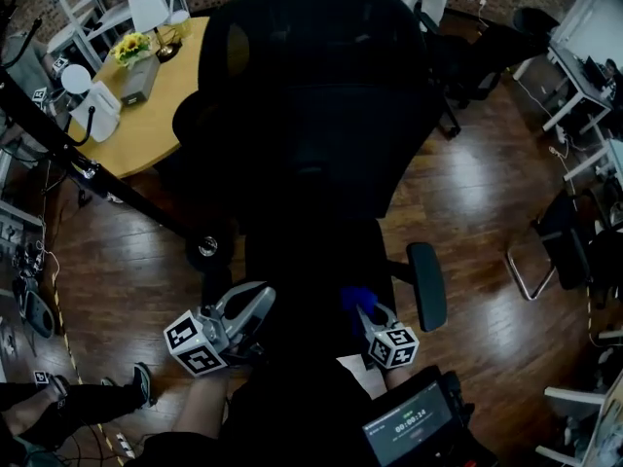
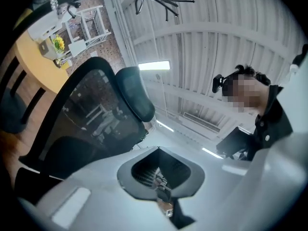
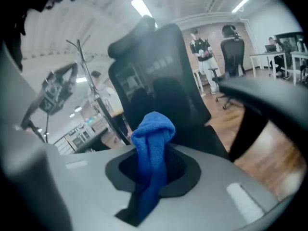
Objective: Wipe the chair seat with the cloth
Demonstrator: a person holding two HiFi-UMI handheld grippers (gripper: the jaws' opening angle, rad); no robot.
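Note:
The black office chair fills the middle of the head view, its dark seat [image 1: 311, 261] below the tall backrest [image 1: 311, 95]. Over the seat's near edge my right gripper [image 1: 368, 311] is shut on a bunched blue cloth [image 1: 355, 298]. The right gripper view shows the cloth [image 3: 153, 138] pinched between the jaws of the right gripper [image 3: 156, 153] and hanging down, with the backrest [image 3: 159, 76] behind. My left gripper [image 1: 245, 307] is at the seat's near left corner. In its own view the left gripper [image 2: 160, 154] is tilted up, shut and empty, facing the backrest [image 2: 91, 109].
A round wooden table [image 1: 161, 115] with flowers [image 1: 131, 47] and a lamp [image 1: 148, 10] stands at the back left. A black pole [image 1: 88, 168] crosses at the left. The chair's right armrest [image 1: 426, 285] juts out. Other chairs [image 1: 565, 251] stand at the right.

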